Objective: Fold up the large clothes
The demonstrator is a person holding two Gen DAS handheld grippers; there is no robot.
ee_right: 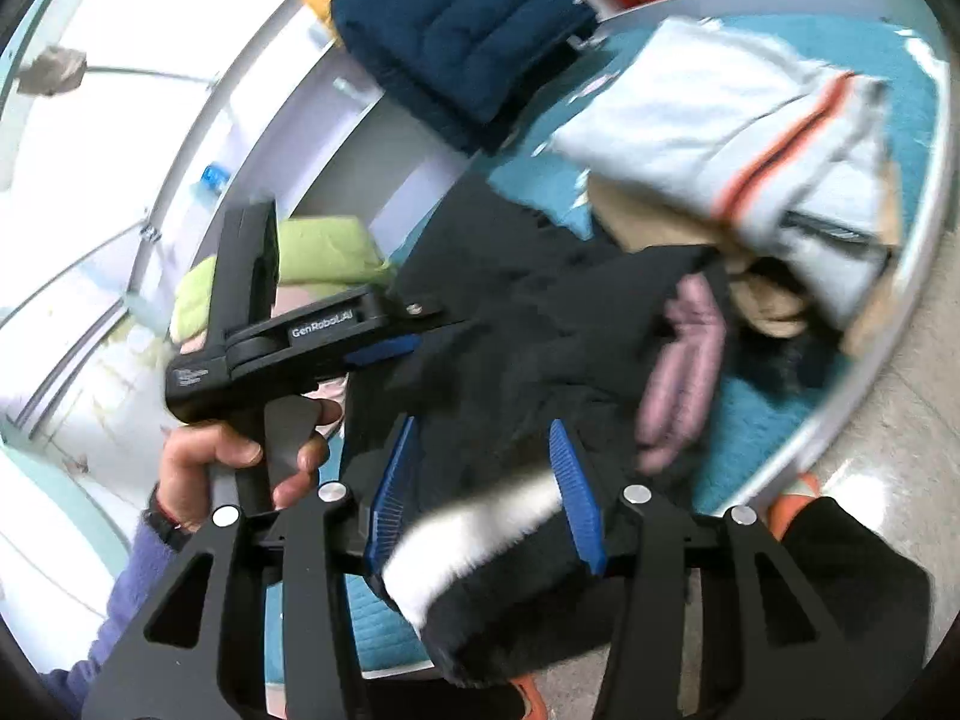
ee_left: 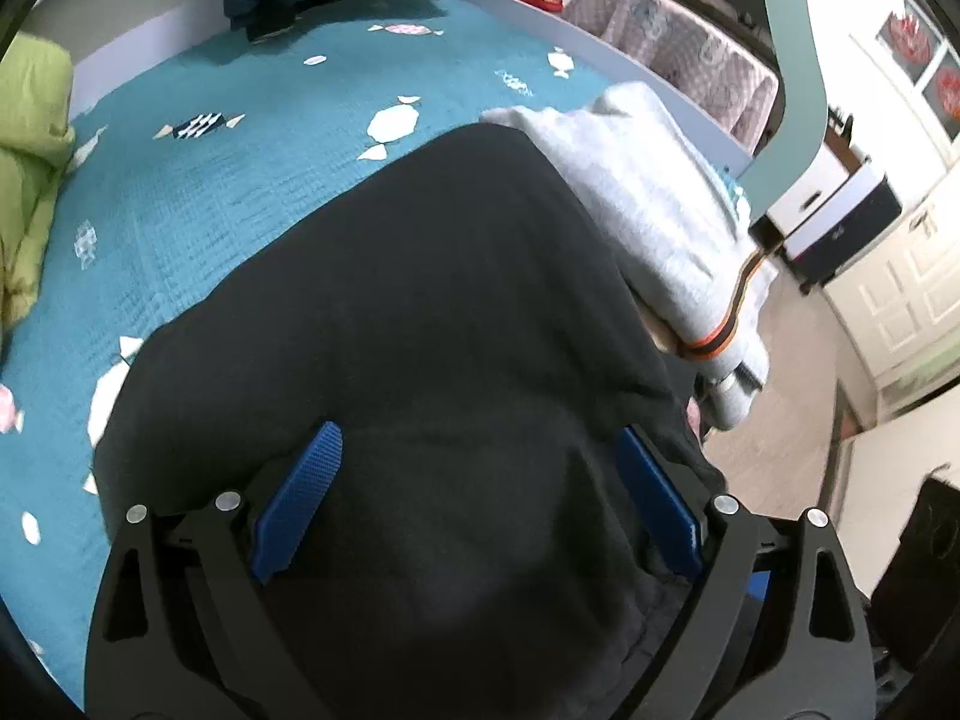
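Inspecting: a fold of a black garment (ee_left: pixel 420 312) laid across a teal bedspread (ee_left: pixel 210 210), near the bed's edge.
Garment position: the black cloth lies mostly flat on the bedspread; one end with a white band (ee_right: pixel 480 528) hangs off the near edge toward the floor.
Left gripper (ee_left: pixel 480 492): jaws stand wide apart over the black cloth; the blue pads (ee_left: pixel 300 498) press on nothing, so it holds nothing.
Right gripper (ee_right: pixel 486 492): jaws are opening, with the white-banded end of the garment between them; the pads do not appear to press the cloth.
Hand (ee_right: pixel 234 462): a person's hand grips the left tool's handle, seen in the right wrist view.
Neighbours: a folded pale grey garment (ee_left: pixel 648 210) with an orange stripe lies touching the black one; a pink item (ee_right: pixel 678 360) lies partly under it; a green pillow (ee_left: pixel 30 120) sits well apart.
Risk one: the released end may slide off the bed, as its weight hangs past the edge.
Risk two: the next grasp may catch the pink item or the grey garment, since both lie against the black cloth.
Risk three: dark cloth hides its own edges, so a fold line may be misjudged.
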